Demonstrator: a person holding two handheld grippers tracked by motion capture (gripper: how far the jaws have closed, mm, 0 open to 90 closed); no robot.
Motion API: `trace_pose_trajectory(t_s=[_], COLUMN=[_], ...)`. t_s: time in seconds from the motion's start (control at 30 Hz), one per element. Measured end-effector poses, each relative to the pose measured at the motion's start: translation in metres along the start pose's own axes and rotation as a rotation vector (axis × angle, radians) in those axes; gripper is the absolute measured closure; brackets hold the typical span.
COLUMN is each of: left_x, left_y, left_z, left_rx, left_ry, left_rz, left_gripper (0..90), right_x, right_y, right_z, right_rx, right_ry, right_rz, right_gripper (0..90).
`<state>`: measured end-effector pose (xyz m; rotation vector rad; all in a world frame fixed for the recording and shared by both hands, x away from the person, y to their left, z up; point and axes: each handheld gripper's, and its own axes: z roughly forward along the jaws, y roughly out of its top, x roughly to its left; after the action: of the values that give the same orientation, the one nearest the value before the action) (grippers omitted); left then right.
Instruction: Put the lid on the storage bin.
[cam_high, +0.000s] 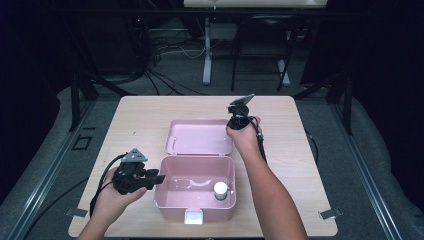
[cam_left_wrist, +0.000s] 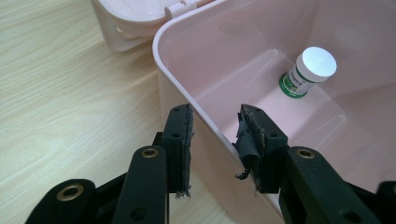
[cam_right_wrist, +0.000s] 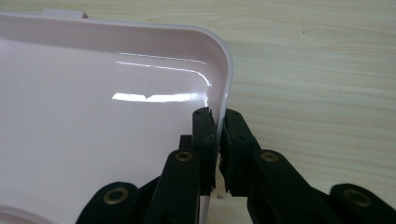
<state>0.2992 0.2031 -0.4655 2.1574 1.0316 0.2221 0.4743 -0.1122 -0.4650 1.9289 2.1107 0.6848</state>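
A pink box (cam_high: 165, 200) stands open on the table, its lid (cam_high: 200, 136) lying back flat behind it. Inside, near the right wall, stands a small bottle (cam_high: 220, 190) with a white cap and a green label (cam_left_wrist: 310, 70). My left gripper (cam_high: 157, 179) straddles the box's left wall (cam_left_wrist: 187, 79), one jaw outside and one inside. In the left gripper view it (cam_left_wrist: 215, 126) stands open, with a gap beside the wall. My right gripper (cam_high: 233, 128) is at the lid's right edge. Its jaws (cam_right_wrist: 218, 126) are pinched on the lid's rim (cam_right_wrist: 226, 93) near a rounded corner.
The wooden table (cam_high: 300, 200) has bare surface left and right of the box. A white latch (cam_high: 193, 216) hangs on the box's front. Beyond the table's far edge are desk legs, a chair and cables on the floor.
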Motion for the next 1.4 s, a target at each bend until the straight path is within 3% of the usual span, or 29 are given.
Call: trace_pose_trajectory(t_s=[1.4], left_x=[0.000], left_y=[0.000], left_z=[0.001], left_rx=[0.010], left_ry=[0.000], left_rz=[-0.009], left_gripper=[64.3], right_x=[0.007], right_y=[-0.001], right_z=[-0.041], right_rx=[-0.150], right_ry=[0.000], right_rz=[-0.072], right_gripper=[86.3])
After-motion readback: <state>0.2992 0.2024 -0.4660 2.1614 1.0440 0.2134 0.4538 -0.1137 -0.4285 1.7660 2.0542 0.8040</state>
